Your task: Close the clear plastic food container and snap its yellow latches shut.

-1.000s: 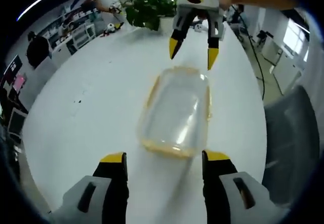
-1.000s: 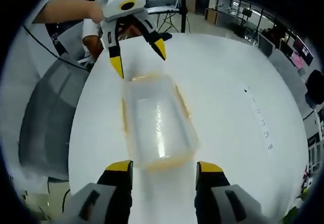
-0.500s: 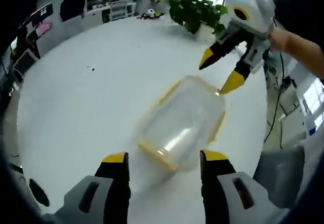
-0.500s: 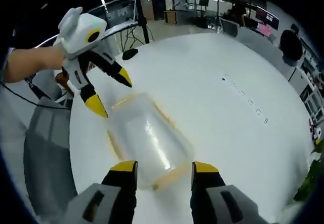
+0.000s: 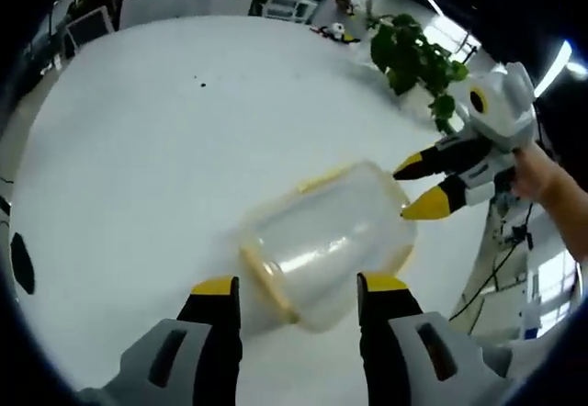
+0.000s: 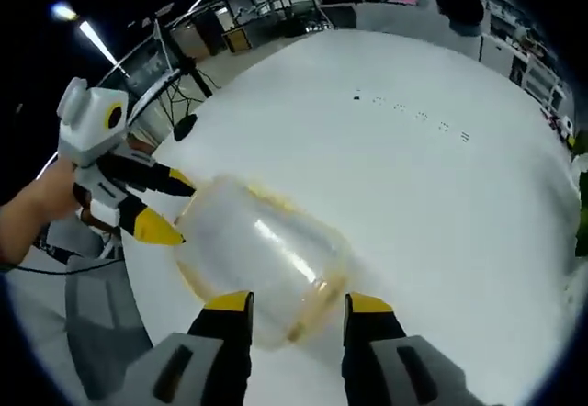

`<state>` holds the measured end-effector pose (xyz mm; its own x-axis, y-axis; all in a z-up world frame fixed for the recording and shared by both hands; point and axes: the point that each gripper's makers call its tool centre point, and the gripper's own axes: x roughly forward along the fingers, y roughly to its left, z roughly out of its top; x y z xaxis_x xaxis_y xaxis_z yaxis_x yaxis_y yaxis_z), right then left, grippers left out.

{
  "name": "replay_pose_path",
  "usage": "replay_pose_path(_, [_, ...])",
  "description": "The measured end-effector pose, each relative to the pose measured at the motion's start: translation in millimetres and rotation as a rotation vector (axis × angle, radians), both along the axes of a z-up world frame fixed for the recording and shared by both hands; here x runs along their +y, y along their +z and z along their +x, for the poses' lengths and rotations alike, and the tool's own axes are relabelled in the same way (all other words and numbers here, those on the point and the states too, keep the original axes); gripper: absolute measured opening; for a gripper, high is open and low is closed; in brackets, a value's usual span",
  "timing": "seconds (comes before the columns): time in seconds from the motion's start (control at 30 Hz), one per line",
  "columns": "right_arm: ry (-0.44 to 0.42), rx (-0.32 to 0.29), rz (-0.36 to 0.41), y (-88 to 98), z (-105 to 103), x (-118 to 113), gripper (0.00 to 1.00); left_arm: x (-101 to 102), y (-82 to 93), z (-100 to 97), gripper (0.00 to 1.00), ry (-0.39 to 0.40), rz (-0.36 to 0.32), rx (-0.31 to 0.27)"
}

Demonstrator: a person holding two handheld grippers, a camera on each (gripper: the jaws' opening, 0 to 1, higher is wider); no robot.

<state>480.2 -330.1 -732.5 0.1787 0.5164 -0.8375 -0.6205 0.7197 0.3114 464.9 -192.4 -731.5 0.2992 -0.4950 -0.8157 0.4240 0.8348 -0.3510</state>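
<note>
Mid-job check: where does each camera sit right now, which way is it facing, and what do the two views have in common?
Left gripper view: rides the left tool, looking along its open jaws across the white table at the clear container; the right tool and a hand come in from the right.
Right gripper view: rides the right tool, facing the container from its opposite end; the left tool and a hand come in from the left.
Shared: container, table, both tools.

clear container [image 5: 326, 241], yellow rim, white table [image 5: 138, 149]
</note>
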Motion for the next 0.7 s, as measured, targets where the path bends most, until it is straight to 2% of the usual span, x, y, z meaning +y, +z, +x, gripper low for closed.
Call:
replay_pose_path(0.17, [-0.041, 0.045, 0.036, -4.3, -3.2, 2.1, 0.35, 0.9, -8.4, -2.6, 0.45, 0.015, -0.009, 0.023])
replay_pose_path(0.27, [-0.035, 0.043, 0.038, -3.1, -3.5, 3.6, 0.35, -6.0, -5.7, -4.4, 0.41, 0.019, -0.049, 0.038])
replay_pose_path(0.3, [-0.032, 0.04, 0.036, -3.2, -3.0, 3.5, 0.35, -5.3, -6.8, -5.3, 0.41, 0.033, -0.045, 0.053])
replay_pose_path(0.63, [-0.015, 0.051, 0.028, -4.3, -3.3, 5.6, 0.3, -7.6, -6.7, -4.5, 0.38, 0.016, -0.047, 0.042])
replay_pose_path(0.67, [0.0, 0.049, 0.058, -1.5, -3.3, 11.7, 0.29, -7.6, -7.5, -8.7, 0.37, 0.019, -0.049, 0.069])
replay_pose_path(0.7, [0.002, 0.044, 0.02, -2.8, -2.3, 7.6, 0.28, -30.1, 3.0, -2.3, 0.34, 0.029, -0.191, 0.046])
